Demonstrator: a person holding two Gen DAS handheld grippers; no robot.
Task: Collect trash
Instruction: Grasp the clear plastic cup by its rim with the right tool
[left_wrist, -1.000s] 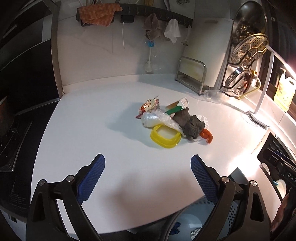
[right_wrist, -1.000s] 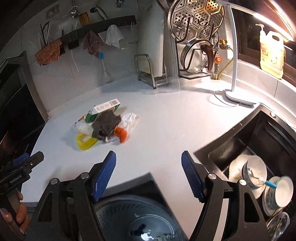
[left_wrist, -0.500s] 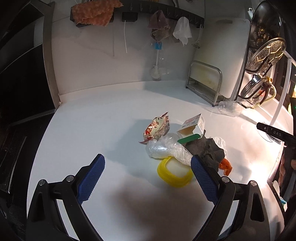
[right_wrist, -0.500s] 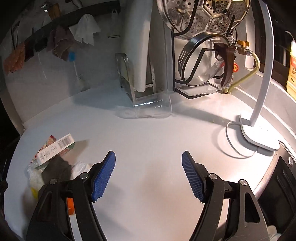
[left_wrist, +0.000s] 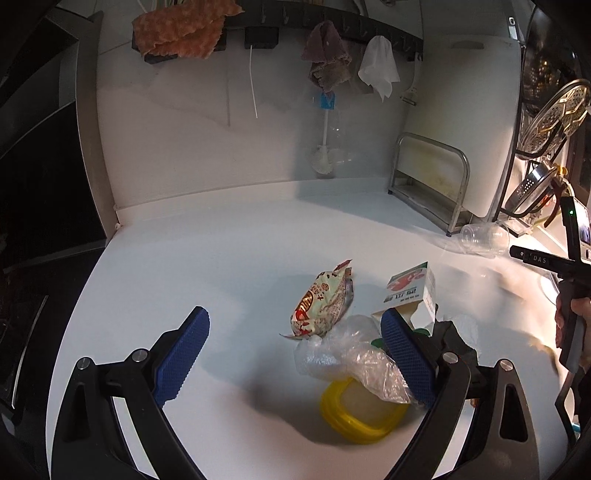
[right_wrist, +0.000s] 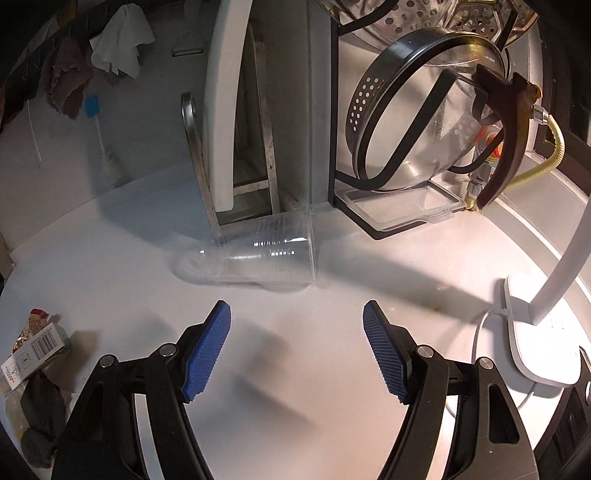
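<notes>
**Both grippers closing on trash**

On the white counter (right_wrist: 110, 258), the trash pile (left_wrist: 354, 354) sits at 1 o'clock of the left gripper (left_wrist: 295, 354), jaws apart, empty. The clear cup (right_wrist: 258, 258) lies toppled at 12 o'clock of the right gripper (right_wrist: 297, 350), jaws apart. Next: straddle, then squeeze gently.

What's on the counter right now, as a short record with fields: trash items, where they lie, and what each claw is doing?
pile: snack wrapper, small carton, clear plastic bag, yellow lid, dark rag
stray item: clear plastic cup, lying on its side by the metal rack
left claw: open, empty, at the pile
right claw: open, empty, facing the cup
surface: white countertop
</notes>
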